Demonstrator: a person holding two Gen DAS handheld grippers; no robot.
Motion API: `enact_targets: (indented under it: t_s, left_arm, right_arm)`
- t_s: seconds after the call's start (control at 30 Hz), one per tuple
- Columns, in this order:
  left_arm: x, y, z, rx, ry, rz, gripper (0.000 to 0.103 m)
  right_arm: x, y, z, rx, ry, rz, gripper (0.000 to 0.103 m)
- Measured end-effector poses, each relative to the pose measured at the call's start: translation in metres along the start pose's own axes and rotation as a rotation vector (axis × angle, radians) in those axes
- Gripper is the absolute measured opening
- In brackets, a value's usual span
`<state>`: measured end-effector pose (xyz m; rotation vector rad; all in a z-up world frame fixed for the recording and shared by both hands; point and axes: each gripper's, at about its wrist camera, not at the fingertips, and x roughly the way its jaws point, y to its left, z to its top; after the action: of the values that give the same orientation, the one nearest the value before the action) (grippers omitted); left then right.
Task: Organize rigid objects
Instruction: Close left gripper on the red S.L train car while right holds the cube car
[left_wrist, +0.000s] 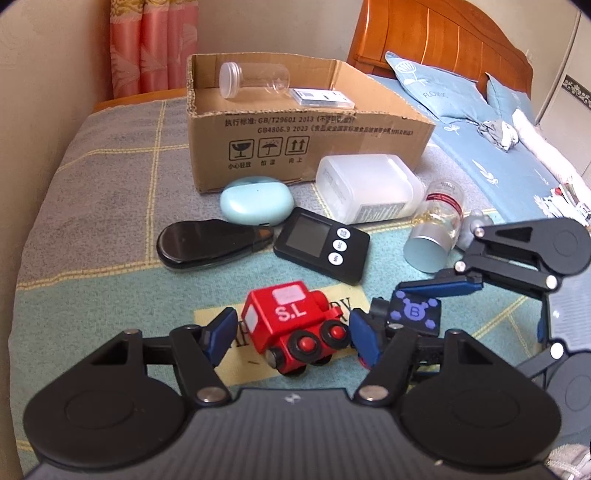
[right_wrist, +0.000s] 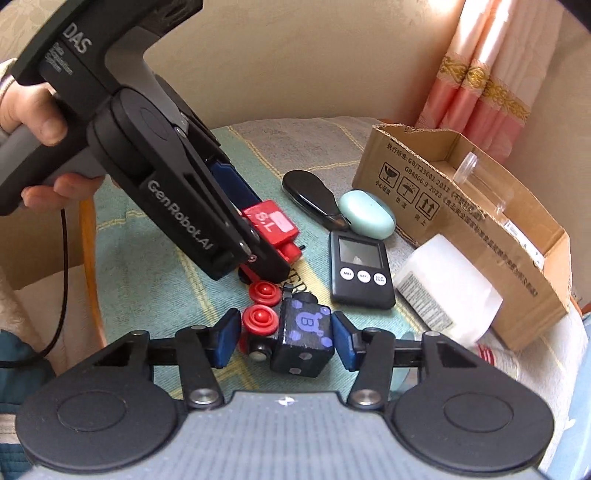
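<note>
A red toy train car (left_wrist: 291, 325) marked "S.L" lies on the bed between the open fingers of my left gripper (left_wrist: 291, 334); the pads stand beside it with small gaps. It also shows in the right wrist view (right_wrist: 275, 227). A black toy car (right_wrist: 304, 338) with purple "B" marks sits between the open fingers of my right gripper (right_wrist: 284, 341), with red wheels (right_wrist: 260, 319) to its left. It also shows in the left wrist view (left_wrist: 415, 312), as does the right gripper (left_wrist: 424, 306). The cardboard box (left_wrist: 295, 136) stands behind.
The box holds a clear jar (left_wrist: 255, 79) and a flat packet (left_wrist: 321, 98). On the blanket lie a mint earbud case (left_wrist: 255, 199), black oval case (left_wrist: 207, 243), black timer (left_wrist: 321, 245), white plastic container (left_wrist: 365, 188) and small glass jar (left_wrist: 436, 229). Pillows (left_wrist: 436, 88) lie right.
</note>
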<state>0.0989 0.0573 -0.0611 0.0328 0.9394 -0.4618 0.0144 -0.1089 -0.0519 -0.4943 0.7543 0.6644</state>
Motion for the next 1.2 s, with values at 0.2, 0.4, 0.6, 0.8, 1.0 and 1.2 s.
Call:
enact_targets:
  t_s: [0.2,0.4,0.6,0.8,1.0,1.2]
  left_arm:
    - [0.008,-0.011,0.000,0.020,0.021,0.040,0.067]
    - [0.007,-0.014,-0.003,0.033,0.014,0.063,0.064]
    - [0.003,-0.020,-0.005,0.046,0.016,0.064,0.060]
    - [-0.018,-0.022,-0.003,0.093,-0.010,0.048,0.075]
    - [-0.034,-0.027,-0.012,0.239,0.019,-0.007,0.083]
    - [-0.024,-0.034,-0.021,0.375,0.063,0.000,0.083]
  right_arm:
    - [-0.005,0.006,-0.010,0.054,-0.004,-0.012,0.058]
    - [-0.012,-0.001,-0.021,0.126,0.002,-0.007,0.051]
    - [-0.015,-0.006,-0.028,0.181,0.001,-0.007,0.050]
    - [-0.014,0.003,-0.025,0.097,-0.002,-0.031,0.060]
    - [-0.009,-0.007,-0.022,0.072,-0.016,0.040,0.075]
    - [-0.001,-0.014,-0.016,0.028,-0.003,0.064,0.073]
